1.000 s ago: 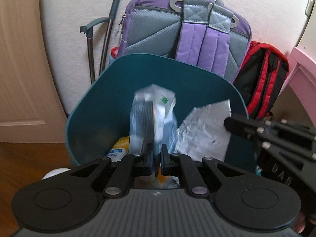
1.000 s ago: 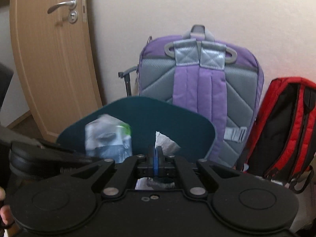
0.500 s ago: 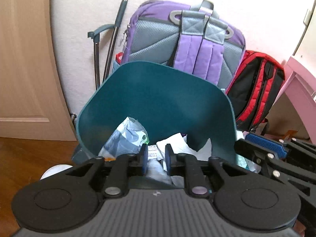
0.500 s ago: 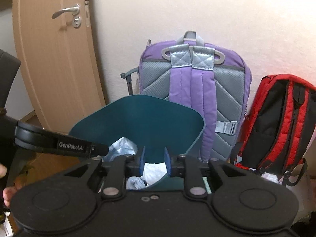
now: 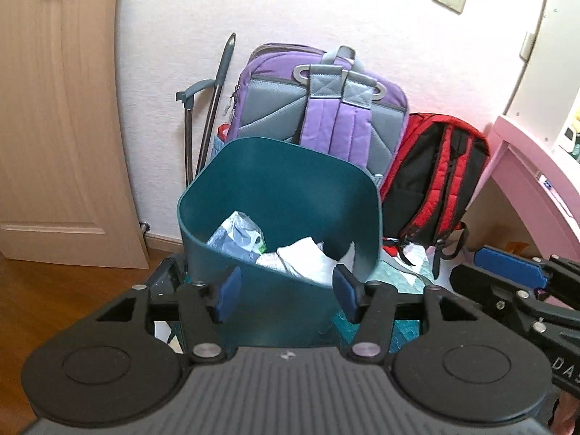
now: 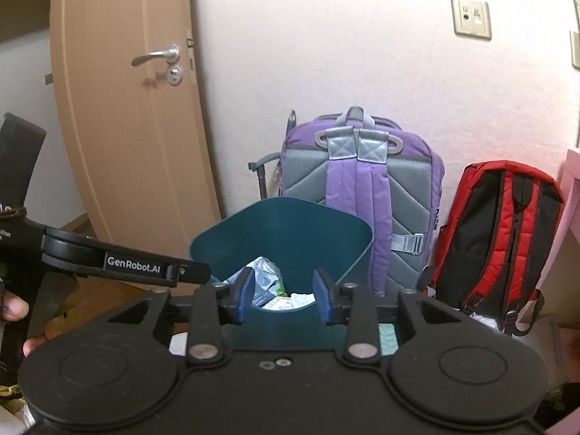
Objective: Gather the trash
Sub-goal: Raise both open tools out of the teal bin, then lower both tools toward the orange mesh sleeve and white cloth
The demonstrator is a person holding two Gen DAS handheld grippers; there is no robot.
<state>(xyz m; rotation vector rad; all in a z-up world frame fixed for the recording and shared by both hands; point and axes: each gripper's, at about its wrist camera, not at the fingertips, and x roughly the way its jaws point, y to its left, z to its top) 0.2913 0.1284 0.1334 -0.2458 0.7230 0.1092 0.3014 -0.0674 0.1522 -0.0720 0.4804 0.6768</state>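
Left tool [image 5: 286,298]: fingers spread wide, holding nothing, above the near rim of the teal bin [image 5: 275,188]. Right tool [image 6: 283,295]: likewise wide and empty. Bin contents: a plastic wrapper [image 5: 237,236] and crumpled paper [image 5: 308,259]. Purple backpack [image 5: 326,116] stood behind the bin.

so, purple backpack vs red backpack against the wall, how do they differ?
The purple backpack is purple with grey padded panels; the red backpack is red and black. The purple one looks taller and wider than the red one. The teal bin hides the purple one's lower left part, while the red one stands clear to the bin's right. Both stand upright against the wall, straps facing the room.
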